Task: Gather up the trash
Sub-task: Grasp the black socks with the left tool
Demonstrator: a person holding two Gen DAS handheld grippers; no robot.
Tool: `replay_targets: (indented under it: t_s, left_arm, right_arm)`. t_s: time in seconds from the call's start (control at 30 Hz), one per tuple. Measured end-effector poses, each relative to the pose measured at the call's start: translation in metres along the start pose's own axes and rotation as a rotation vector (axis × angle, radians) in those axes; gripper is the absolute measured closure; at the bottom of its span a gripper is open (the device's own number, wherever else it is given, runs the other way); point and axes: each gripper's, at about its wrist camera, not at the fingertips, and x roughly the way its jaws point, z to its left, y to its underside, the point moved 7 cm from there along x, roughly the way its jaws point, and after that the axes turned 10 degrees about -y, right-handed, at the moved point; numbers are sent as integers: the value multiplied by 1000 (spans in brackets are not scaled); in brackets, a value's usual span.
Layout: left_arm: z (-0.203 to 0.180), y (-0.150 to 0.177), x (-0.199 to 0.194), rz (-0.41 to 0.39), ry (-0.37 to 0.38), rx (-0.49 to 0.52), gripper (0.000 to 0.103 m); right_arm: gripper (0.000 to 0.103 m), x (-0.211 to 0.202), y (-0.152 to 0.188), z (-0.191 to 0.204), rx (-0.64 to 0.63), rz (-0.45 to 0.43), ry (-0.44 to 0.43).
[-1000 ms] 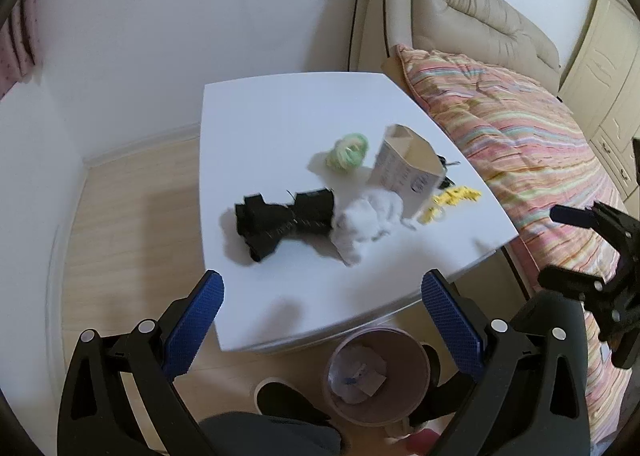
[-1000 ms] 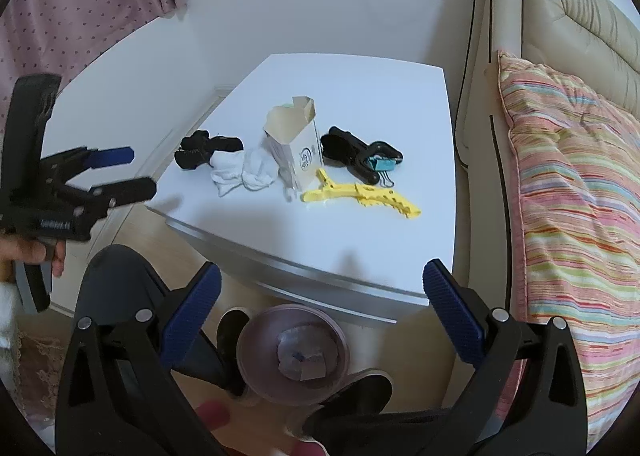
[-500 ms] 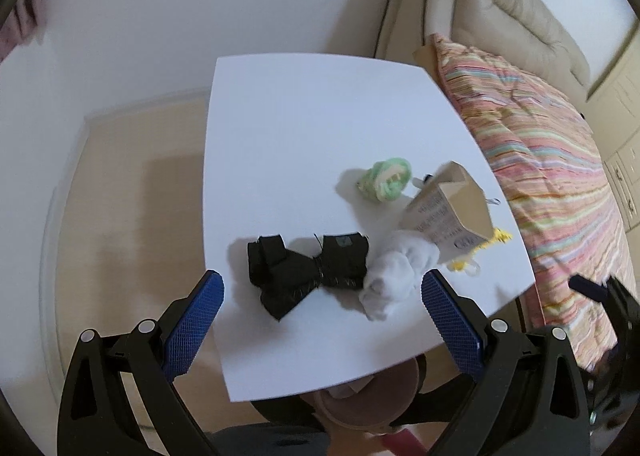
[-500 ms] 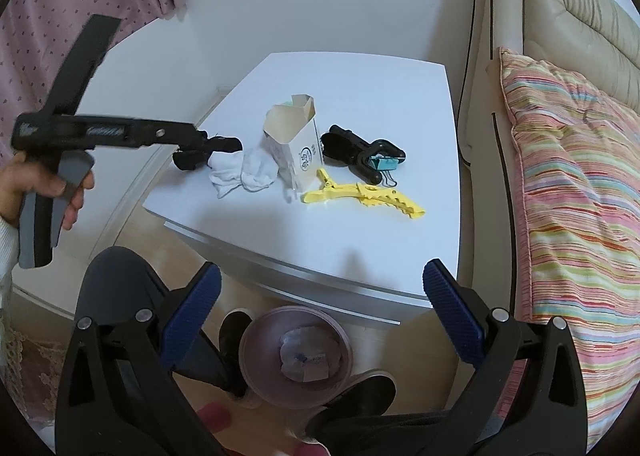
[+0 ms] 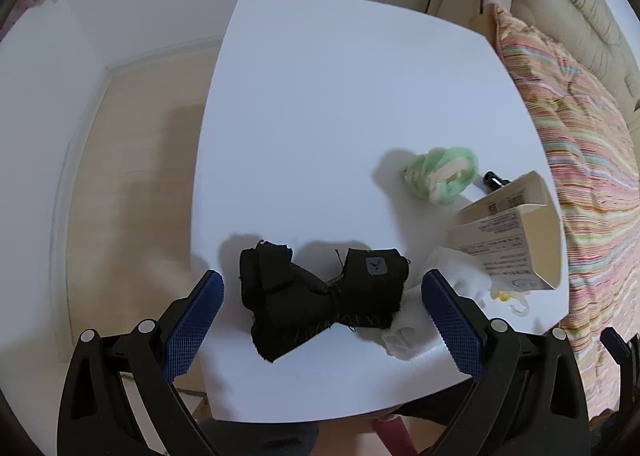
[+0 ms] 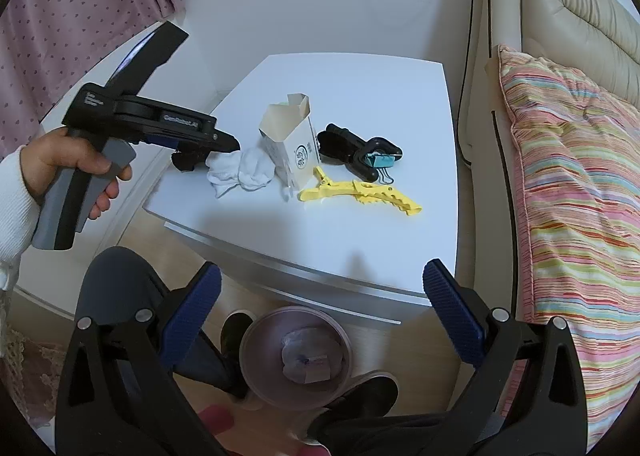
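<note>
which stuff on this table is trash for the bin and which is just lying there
Likely trash, a judgement:
- open carton
- white tissue wad
- bin, under the table edge, already holds paper

Likely just lying about:
- black cloth
- green hair tie
- yellow clip
- black clip
- teal binder clip

A black cloth bundle (image 5: pixel 320 296) lies on the white table (image 5: pixel 340 103), near a pink-striped cushion (image 6: pixel 572 183).

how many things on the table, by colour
black: 2, cloth bundle and clip
white: 1, sock wad
green: 1, scrunchie
yellow: 1, clip
teal: 1, binder clip
beige: 1, carton
total: 7
</note>
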Motion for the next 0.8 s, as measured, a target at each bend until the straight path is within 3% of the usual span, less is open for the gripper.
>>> replay_targets:
  t_s: [0.23, 0.3, 0.47, 0.67, 0.73, 0.8]
  left_arm:
    - [2, -2, 7, 18, -12, -14, 9]
    - [2, -1, 9, 27, -5, -11, 22]
    - [3, -1, 8, 12, -6, 3, 29]
    - [8, 0, -2, -60, 13, 14, 39]
    - [10, 1, -6, -85, 4, 17, 54]
    - [13, 0, -10, -106, 6, 14, 55]
  right_arm:
    - [4, 1, 1, 0, -1, -2, -6]
    - [4, 1, 1, -1, 0, -2, -6]
    - [4, 1, 0, -1, -1, -5, -5]
    - [4, 2, -4, 0, -7, -3, 0]
    - [4, 2, -7, 0, -10, -5, 3]
    - [4, 2, -10, 2, -16, -6, 4]
